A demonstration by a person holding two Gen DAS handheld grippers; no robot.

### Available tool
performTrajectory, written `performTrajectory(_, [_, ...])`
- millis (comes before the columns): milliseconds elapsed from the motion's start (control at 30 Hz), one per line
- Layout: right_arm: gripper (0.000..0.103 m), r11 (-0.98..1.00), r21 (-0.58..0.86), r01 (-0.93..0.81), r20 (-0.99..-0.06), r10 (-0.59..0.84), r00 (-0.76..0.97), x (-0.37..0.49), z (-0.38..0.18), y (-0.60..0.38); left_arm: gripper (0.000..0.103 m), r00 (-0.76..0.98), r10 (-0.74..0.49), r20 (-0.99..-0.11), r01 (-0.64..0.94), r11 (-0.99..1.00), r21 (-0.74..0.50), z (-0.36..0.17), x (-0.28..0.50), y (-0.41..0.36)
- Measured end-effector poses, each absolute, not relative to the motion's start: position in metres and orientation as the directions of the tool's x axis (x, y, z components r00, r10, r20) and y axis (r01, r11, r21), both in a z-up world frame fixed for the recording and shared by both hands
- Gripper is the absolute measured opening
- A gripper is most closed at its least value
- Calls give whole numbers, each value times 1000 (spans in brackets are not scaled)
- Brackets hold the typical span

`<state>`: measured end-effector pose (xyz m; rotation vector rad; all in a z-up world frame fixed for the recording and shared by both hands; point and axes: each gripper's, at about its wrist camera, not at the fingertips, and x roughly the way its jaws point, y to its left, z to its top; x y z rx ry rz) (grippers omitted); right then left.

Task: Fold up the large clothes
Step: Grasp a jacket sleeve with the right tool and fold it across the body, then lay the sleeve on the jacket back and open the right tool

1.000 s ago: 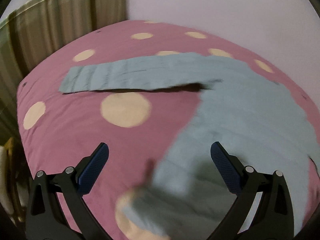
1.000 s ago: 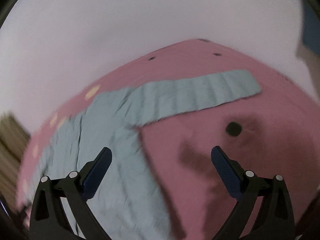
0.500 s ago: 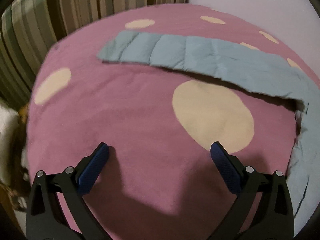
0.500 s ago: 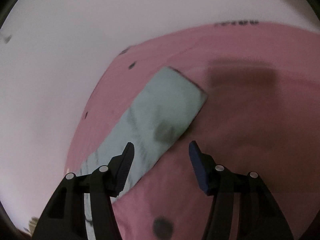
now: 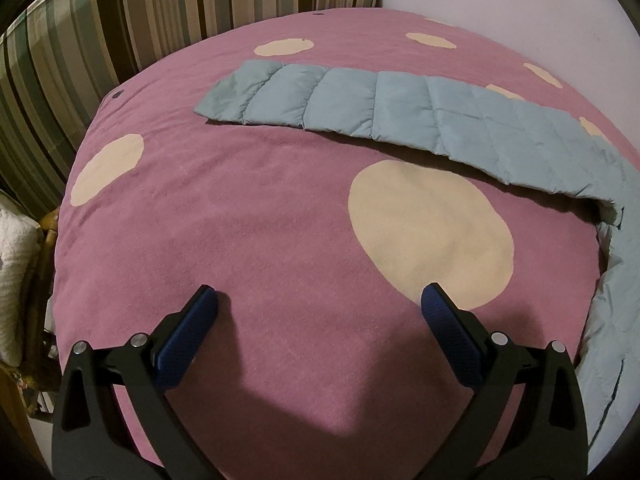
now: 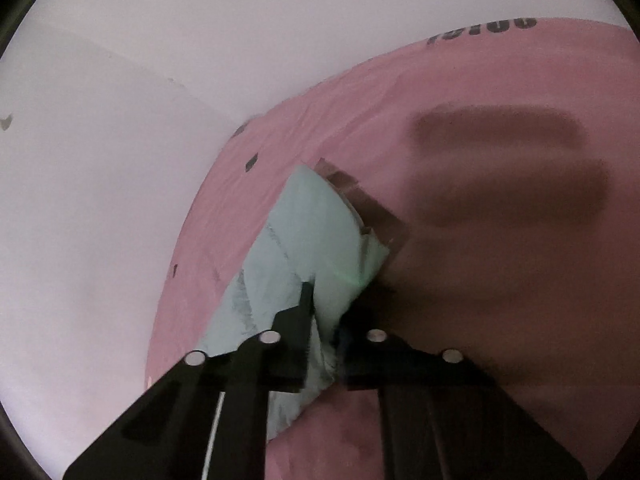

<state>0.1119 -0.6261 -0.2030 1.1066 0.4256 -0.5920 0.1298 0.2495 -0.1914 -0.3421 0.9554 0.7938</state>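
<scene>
A light blue quilted jacket lies on a pink bed cover with cream dots (image 5: pixel 248 216). In the left wrist view its long sleeve (image 5: pixel 380 108) stretches flat across the far part of the bed, and the body (image 5: pixel 616 280) runs down the right edge. My left gripper (image 5: pixel 318 312) is open and empty above bare cover, well short of the sleeve. In the right wrist view my right gripper (image 6: pixel 324 312) is shut on the end of the other sleeve (image 6: pixel 320 236), which bunches between the jaws.
Striped curtains (image 5: pixel 132 28) hang behind the bed at the back left. A wicker chair with a white cushion (image 5: pixel 16 276) stands by the bed's left edge. A pale wall (image 6: pixel 120 160) borders the bed on the right gripper's side.
My right gripper moved onto the sleeve end and closed on it. My left gripper swung left off the jacket body and came closer to the bare cover, still open.
</scene>
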Motion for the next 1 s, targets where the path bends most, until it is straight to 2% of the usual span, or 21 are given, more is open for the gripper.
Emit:
performTrajectory(100, [8,448,654,609,-558,-259,789,125,-170,-601,101,324,455,-830,-733,675,83,-192,130,250])
performTrajectory(200, [7,586,602,542,-519,-228,824,155,-132,-560,101,317,462,-828,-732,674,96,-193,128,247])
performTrajectory(433, [7,833,462,304,-508,-32,861,255,-73,-412,101,315,462,-829,-732,675,98,-194,128,246])
performTrajectory(600, [7,909,391,145,-546,102,832,305,-80,-297,101,317,459,-830,-731,676,94,-195,129,247])
performTrajectory(833, [7,947,322,4,-623,209,753,347,-118,-177,101,324,453,-831,-732,676,83,-196,128,247])
performTrajectory(1000, [7,960,276,-48,-677,230,699,323,-145,-126,101,328,450,-831,-733,676,78,-196,127,247])
